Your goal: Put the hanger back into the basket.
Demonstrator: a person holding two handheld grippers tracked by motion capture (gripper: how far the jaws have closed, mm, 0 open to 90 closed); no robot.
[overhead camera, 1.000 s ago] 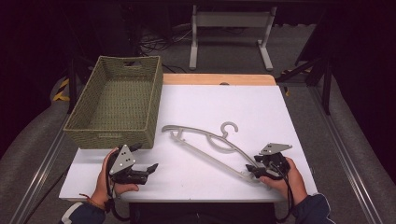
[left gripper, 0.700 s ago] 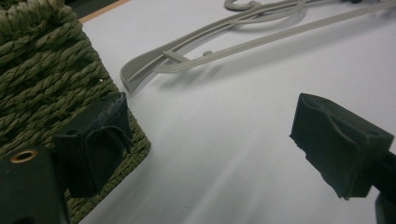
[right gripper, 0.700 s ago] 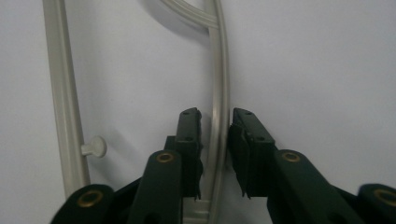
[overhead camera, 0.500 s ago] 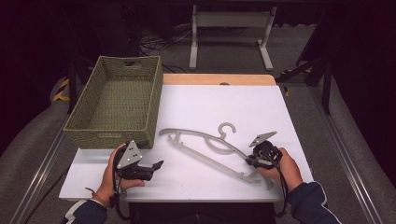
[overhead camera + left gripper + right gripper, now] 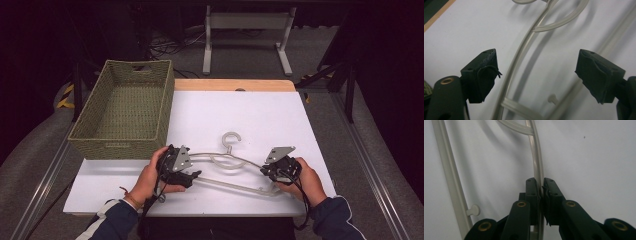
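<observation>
The right hand-held gripper [image 5: 265, 171] has its two black jaws pressed together on the curved upper arm of the pale translucent plastic clothes hanger [image 5: 227, 167], near that arm's right end; in the right gripper view [image 5: 541, 188] the thin bar runs straight up from between the pinched pads, with the hanger's straight lower bar and a small peg off to the left. The left hand-held gripper [image 5: 192, 176] stands wide open, its jaws spread on either side of the hanger's left arm without touching it; in the left gripper view [image 5: 536, 71] the bar [image 5: 524, 50] passes through the gap closer to the left pad. The hanger lies flat on the white tabletop [image 5: 250, 115], near its front edge and between the two hands, hook pointing away from the person. A woven olive-green rectangular basket [image 5: 125, 107] sits on the tabletop's left side, just behind the left hand [image 5: 150, 175]. Compared with half a second ago, the left gripper has moved rightward and forward to straddle the hanger's left end, and the hanger has swung from a slanted lie to nearly level across the tabletop, while the right gripper keeps its grip.
</observation>
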